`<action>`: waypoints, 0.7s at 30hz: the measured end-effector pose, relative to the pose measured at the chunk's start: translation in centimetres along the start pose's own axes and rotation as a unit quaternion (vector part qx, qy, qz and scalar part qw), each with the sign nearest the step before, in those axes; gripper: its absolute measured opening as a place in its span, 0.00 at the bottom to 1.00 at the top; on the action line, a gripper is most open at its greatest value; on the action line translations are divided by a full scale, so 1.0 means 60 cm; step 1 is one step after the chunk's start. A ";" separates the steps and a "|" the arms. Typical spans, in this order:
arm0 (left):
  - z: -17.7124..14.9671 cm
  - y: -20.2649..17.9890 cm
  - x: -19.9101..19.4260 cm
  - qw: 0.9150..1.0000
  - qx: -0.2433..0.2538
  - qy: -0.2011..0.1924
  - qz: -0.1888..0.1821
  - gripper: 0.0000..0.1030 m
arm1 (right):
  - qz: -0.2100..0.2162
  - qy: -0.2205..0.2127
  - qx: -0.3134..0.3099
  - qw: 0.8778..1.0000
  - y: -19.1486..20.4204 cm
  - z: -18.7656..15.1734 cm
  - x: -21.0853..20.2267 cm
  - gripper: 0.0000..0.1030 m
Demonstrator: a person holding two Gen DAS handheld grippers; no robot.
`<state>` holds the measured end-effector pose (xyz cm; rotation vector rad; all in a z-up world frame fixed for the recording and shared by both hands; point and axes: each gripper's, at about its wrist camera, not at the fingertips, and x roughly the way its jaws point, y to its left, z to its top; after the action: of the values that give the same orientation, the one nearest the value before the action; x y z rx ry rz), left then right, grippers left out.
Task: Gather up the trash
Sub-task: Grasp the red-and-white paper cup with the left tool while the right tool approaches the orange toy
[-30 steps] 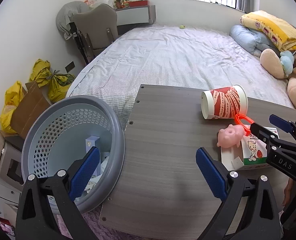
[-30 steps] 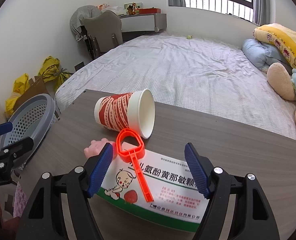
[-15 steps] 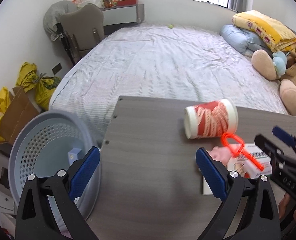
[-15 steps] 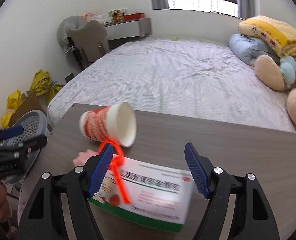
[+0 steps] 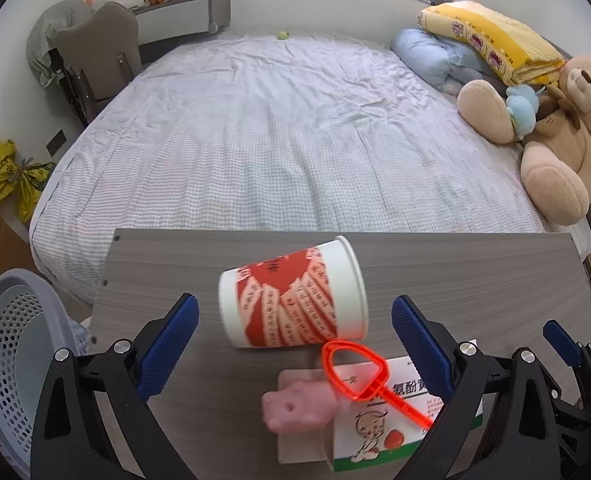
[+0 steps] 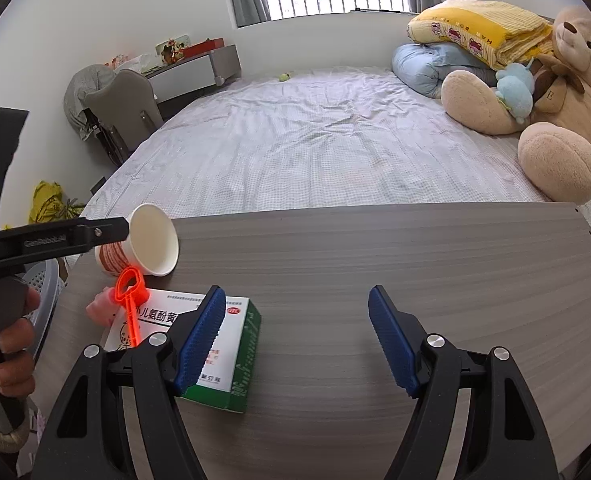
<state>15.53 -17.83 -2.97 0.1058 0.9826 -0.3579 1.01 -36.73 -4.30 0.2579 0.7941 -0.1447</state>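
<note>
The paper cup (image 5: 293,300), glossy with red print, is lying on its side on the wood-grain table (image 5: 475,280), sitting right between the left gripper (image 5: 295,332)'s wide-open blue ribbed pads, not touched. The right gripper (image 6: 295,340) is gaping wide too, angled down over bare table, with the cardboard box (image 6: 231,344) just beside its left pad. A perforated plastic basket (image 5: 11,340) is sitting off to the left gripper's left.

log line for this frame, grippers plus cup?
left gripper: open, framing paper cup | right gripper: open, empty | cup: on side on table | basket: left of table
</note>
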 end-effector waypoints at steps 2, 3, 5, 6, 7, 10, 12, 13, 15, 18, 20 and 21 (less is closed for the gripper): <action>0.002 -0.003 0.008 1.000 -0.002 0.004 0.003 0.93 | 0.002 -0.002 0.004 1.000 -0.005 0.000 0.002 0.69; 0.004 -0.004 0.015 1.000 -0.005 0.007 0.005 0.93 | 0.004 -0.003 0.006 1.000 -0.007 0.000 0.002 0.69; 0.004 0.000 0.022 1.000 -0.008 0.010 0.008 0.93 | 0.009 -0.004 0.009 1.000 -0.011 0.001 0.004 0.69; 0.004 0.001 0.028 1.000 -0.009 0.013 0.007 0.93 | 0.012 -0.004 0.011 1.000 -0.013 0.000 0.005 0.69; 0.007 0.003 0.031 1.000 -0.010 0.014 0.007 0.93 | 0.015 -0.003 0.011 1.000 -0.013 0.000 0.007 0.69; 0.006 0.007 0.041 1.000 -0.014 0.020 0.006 0.93 | 0.022 0.002 0.010 1.000 -0.011 -0.002 0.014 0.69; 0.006 0.009 0.050 1.000 -0.016 0.025 0.007 0.93 | 0.026 0.003 0.010 1.000 -0.010 -0.003 0.018 0.69; 0.007 0.010 0.055 0.999 -0.018 0.028 0.007 0.93 | 0.027 0.003 0.010 1.000 -0.009 -0.003 0.018 0.69; 0.007 0.012 0.064 0.999 -0.022 0.033 0.003 0.92 | 0.030 0.004 0.009 1.000 -0.006 -0.004 0.019 0.69; 0.007 0.014 0.065 0.999 -0.024 0.031 -0.003 0.79 | 0.033 0.006 0.007 0.999 -0.002 -0.003 0.022 0.69; 0.008 0.015 0.063 0.999 -0.025 0.028 -0.007 0.78 | 0.036 0.008 0.006 0.999 0.002 -0.004 0.024 0.69; 0.007 0.017 0.061 0.999 -0.025 0.026 -0.008 0.78 | 0.038 0.009 0.005 0.999 0.005 -0.004 0.025 0.69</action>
<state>18.04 -17.89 -5.85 0.0617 1.0432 -0.3461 1.93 -36.44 -5.50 0.2983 0.8005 -0.0751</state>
